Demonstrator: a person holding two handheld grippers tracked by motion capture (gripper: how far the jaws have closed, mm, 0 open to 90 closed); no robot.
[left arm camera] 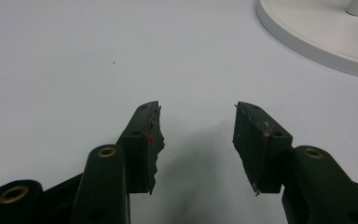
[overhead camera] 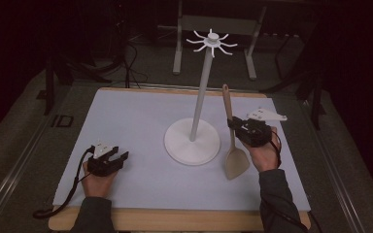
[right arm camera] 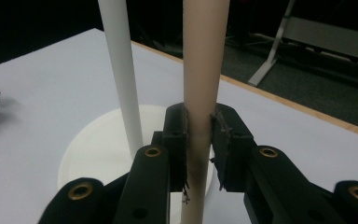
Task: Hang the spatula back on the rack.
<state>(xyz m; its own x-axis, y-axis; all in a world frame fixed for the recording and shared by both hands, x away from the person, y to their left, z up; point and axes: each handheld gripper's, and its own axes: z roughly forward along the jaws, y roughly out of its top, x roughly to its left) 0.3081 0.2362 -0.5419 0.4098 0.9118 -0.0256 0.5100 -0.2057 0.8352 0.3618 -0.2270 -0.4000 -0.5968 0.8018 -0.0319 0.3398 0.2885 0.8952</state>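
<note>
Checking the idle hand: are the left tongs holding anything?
No, the left tongs stand open with only the bare white mat between them.

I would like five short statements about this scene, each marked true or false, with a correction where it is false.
1. The right gripper is shut on the wooden spatula. True.
2. The left gripper holds a spoon. False: its jaws are open with nothing between them.
3. The white stand has hooks at its top. True.
4. The spatula hangs from a hook. False: the gripper holds it upright by the handle, blade down, beside the stand's base.
5. The stand lies on its side. False: it stands upright on the white mat.
</note>
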